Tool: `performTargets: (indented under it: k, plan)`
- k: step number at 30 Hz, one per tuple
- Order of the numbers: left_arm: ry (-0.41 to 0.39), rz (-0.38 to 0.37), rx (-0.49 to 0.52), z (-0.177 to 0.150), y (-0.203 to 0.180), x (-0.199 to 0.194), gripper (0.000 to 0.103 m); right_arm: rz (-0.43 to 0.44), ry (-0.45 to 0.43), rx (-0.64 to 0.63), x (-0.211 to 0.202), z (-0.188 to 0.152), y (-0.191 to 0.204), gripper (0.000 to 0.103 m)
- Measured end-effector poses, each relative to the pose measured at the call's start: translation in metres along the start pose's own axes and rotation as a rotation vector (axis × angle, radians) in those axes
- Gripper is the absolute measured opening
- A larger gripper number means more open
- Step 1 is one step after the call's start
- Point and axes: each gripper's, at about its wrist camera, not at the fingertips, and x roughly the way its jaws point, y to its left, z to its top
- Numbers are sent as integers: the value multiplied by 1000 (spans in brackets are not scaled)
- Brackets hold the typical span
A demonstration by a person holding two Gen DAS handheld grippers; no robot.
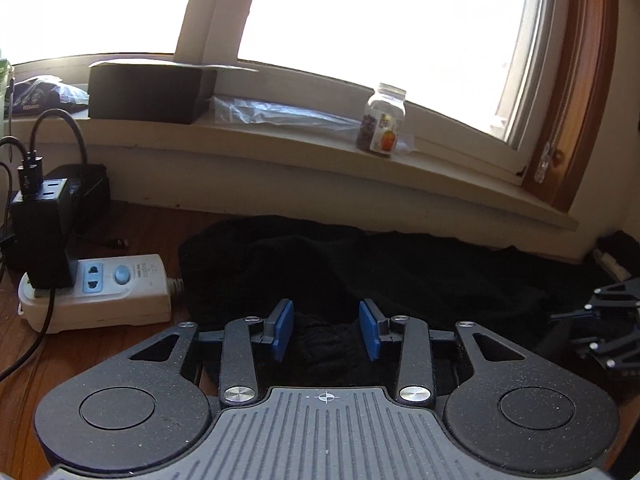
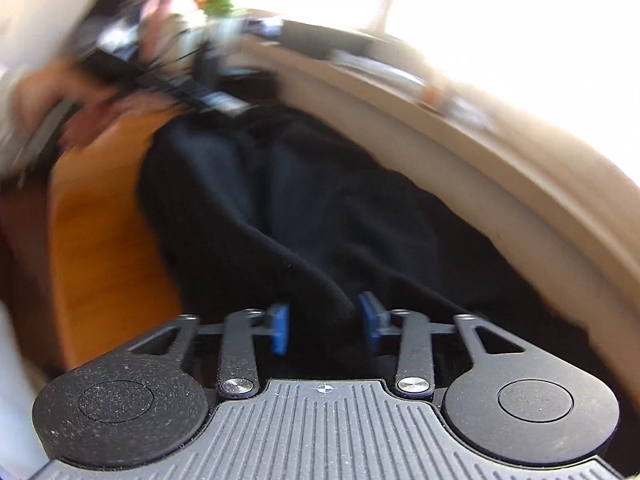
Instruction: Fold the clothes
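Observation:
A black knit garment point(image 1: 400, 272) lies spread on the wooden table point(image 1: 100, 352), up against the wall under the window sill. My left gripper point(image 1: 326, 330) is low over its near edge, open, with a ribbed lump of the fabric between the blue pads point(image 1: 282, 330). The right gripper's black linkage point(image 1: 604, 328) shows at the right edge. In the blurred right wrist view the same garment point(image 2: 300, 200) runs away along the wall. A raised ridge of it passes between the pads of my right gripper point(image 2: 325, 328), which stands open. A blurred hand point(image 2: 60, 92) is at far left.
A white power strip point(image 1: 112, 292) with a black adapter point(image 1: 40, 232) and cables sits left of the garment. On the sill stand a black box point(image 1: 148, 92), clear plastic wrap and a small jar point(image 1: 384, 122). Bare wood point(image 2: 100, 240) shows left of the cloth.

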Motion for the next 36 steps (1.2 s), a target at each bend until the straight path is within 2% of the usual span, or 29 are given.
performTargets:
  k: [4,8,11,12,13,18,19,21,22,23,27,32,36]
  plan:
    - [-50,-22,-47,-6,13,-35,44,3,28,153,15,-3,-28,31]
    - [-35,-97,-39,-21,13,-54,58,17,46,244,26,-11,-39,33]
    - [-27,-128,11,-30,3,-55,61,11,52,249,29,-17,-38,36]
    - [-27,-142,19,-30,-1,-53,68,8,52,245,28,-19,-37,36]
    - [-25,-158,25,-30,-4,-50,70,4,55,245,29,-19,-36,37]
    - [9,-199,48,-26,-26,-24,70,-12,58,230,30,-17,-34,42]
    - [16,-184,55,-26,-29,-19,69,-15,57,230,30,-18,-34,43]
    - [24,-159,71,-25,-34,-13,40,-19,52,227,27,-19,-35,43]
    - [16,-146,77,-24,-36,-13,38,-22,48,225,25,-19,-35,43]
    - [-1,-133,78,-21,-37,-16,29,-25,39,222,22,-19,-35,43]
    - [-86,-153,9,1,-32,-43,28,-40,3,194,1,-21,-36,46]
    - [-121,-188,12,14,-35,-63,29,-42,-11,149,-22,-24,-34,45]
    - [-174,-233,-31,18,-36,-78,22,-54,-7,119,-33,-28,-31,45]
